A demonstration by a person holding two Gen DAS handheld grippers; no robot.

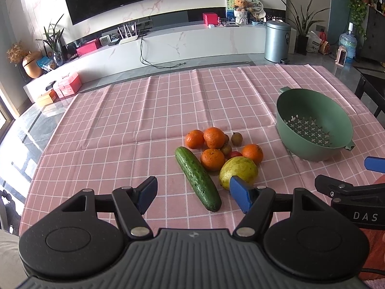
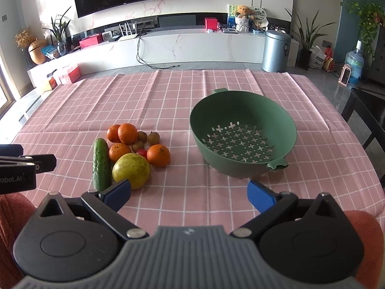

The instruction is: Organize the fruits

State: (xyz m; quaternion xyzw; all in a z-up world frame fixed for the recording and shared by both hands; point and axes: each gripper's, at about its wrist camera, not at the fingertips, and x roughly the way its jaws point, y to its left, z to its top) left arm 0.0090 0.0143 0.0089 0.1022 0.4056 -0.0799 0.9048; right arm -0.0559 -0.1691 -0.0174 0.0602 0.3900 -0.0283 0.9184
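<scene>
A pile of produce lies mid-table: a cucumber (image 1: 197, 178) (image 2: 101, 165), a yellow-green pear-like fruit (image 1: 238, 170) (image 2: 131, 169), several oranges (image 1: 212, 159) (image 2: 158, 155), small brown fruits (image 1: 236, 138) (image 2: 153, 137) and a small red one (image 2: 142, 153). A green colander (image 1: 312, 125) (image 2: 243, 132) stands empty to their right. My left gripper (image 1: 193, 196) is open just short of the cucumber's near end. My right gripper (image 2: 190, 195) is open over bare cloth between the pile and the colander, holding nothing.
The table wears a pink checked cloth (image 1: 144, 120) (image 2: 144, 101). A dark chair (image 2: 365, 120) stands at the table's right edge. Beyond the far edge are a TV unit and a metal bin (image 2: 275, 50). An orange sleeve (image 2: 365, 236) shows behind the right gripper.
</scene>
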